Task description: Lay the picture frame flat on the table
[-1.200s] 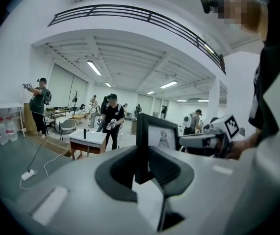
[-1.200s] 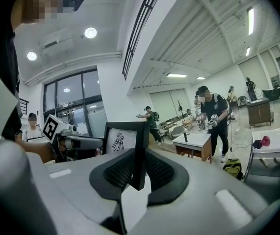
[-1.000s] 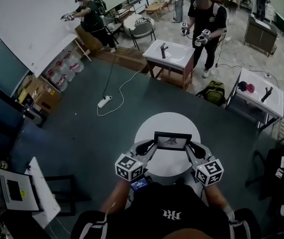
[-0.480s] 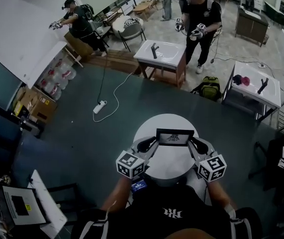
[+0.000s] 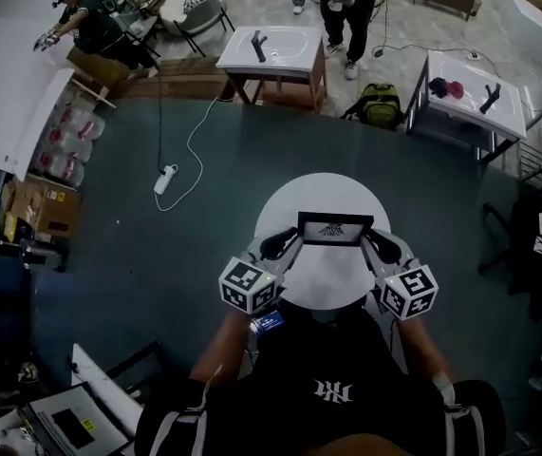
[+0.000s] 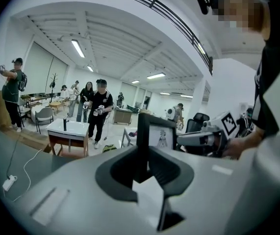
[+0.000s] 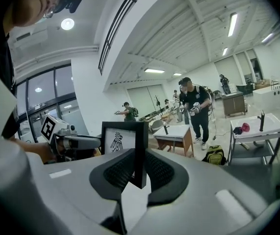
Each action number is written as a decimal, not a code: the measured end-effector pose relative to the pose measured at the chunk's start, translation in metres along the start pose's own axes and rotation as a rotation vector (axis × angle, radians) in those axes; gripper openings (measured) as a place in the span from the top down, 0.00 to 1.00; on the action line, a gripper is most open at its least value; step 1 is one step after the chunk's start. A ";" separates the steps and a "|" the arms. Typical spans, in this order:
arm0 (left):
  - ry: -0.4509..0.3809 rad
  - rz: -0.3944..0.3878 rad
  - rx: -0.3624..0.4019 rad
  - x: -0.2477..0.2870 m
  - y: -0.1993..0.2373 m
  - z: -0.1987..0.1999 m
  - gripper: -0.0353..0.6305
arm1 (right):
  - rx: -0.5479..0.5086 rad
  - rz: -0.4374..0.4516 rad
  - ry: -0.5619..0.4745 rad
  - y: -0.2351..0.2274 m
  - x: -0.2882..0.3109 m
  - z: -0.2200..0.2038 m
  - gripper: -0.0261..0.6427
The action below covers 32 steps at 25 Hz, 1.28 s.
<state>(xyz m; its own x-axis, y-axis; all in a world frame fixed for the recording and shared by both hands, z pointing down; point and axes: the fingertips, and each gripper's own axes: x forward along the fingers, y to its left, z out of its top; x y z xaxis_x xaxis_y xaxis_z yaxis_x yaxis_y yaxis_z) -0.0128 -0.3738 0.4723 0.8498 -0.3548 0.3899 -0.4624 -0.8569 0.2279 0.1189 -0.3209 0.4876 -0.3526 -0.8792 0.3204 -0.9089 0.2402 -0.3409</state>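
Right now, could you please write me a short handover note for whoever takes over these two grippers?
Grippers: the left gripper is shut on the left edge of the picture frame; the right gripper is shut on its right edge.
Things: the frame stands upright over the round white table.
Done: the frame is gripped from both sides.
Left: tip it down, lay it flat on the table, then release.

The head view has swung further downward. The round table [image 5: 324,278], the picture frame [image 5: 335,228], the left hand-held gripper [image 5: 288,242] and the right hand-held gripper [image 5: 377,242] now lie higher in it, and more of the wearer's black shirt [image 5: 332,392] shows below. The standing person [image 5: 342,3] behind the white sink table [image 5: 275,47] is now cut off by the top edge.
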 end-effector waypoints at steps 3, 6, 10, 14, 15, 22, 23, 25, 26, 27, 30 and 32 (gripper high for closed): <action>0.043 -0.034 -0.030 0.008 0.025 -0.013 0.85 | 0.027 -0.032 0.039 0.000 0.022 -0.011 0.88; 0.095 -0.056 -0.056 0.020 0.043 -0.033 0.86 | 0.057 -0.051 0.079 -0.006 0.039 -0.028 0.88; 0.146 -0.081 -0.080 0.040 0.064 -0.061 0.86 | 0.097 -0.075 0.127 -0.021 0.062 -0.055 0.88; 0.191 -0.084 -0.121 0.056 0.086 -0.090 0.86 | 0.141 -0.087 0.164 -0.031 0.086 -0.080 0.88; 0.202 -0.084 -0.132 0.060 0.088 -0.097 0.86 | 0.153 -0.090 0.176 -0.033 0.088 -0.087 0.88; 0.258 -0.082 -0.189 0.092 0.107 -0.148 0.86 | 0.214 -0.100 0.263 -0.059 0.109 -0.146 0.88; 0.264 -0.081 -0.196 0.096 0.110 -0.155 0.86 | 0.221 -0.101 0.272 -0.062 0.114 -0.154 0.88; 0.276 -0.079 -0.209 0.103 0.116 -0.168 0.86 | 0.235 -0.104 0.285 -0.070 0.122 -0.168 0.88; 0.283 -0.078 -0.214 0.108 0.119 -0.175 0.86 | 0.241 -0.106 0.289 -0.074 0.126 -0.174 0.88; 0.291 -0.077 -0.220 0.112 0.122 -0.182 0.86 | 0.247 -0.108 0.293 -0.078 0.130 -0.180 0.88; 0.314 -0.075 -0.236 0.121 0.130 -0.204 0.86 | 0.262 -0.114 0.302 -0.087 0.140 -0.197 0.88; 0.324 -0.071 -0.249 0.126 0.132 -0.216 0.86 | 0.269 -0.117 0.311 -0.091 0.144 -0.208 0.88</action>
<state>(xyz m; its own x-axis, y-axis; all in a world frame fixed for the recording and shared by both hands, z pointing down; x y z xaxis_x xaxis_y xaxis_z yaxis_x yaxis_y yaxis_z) -0.0221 -0.4509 0.7445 0.7765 -0.1278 0.6170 -0.4862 -0.7444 0.4577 0.1041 -0.3840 0.7489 -0.3386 -0.7184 0.6076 -0.8705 -0.0059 -0.4921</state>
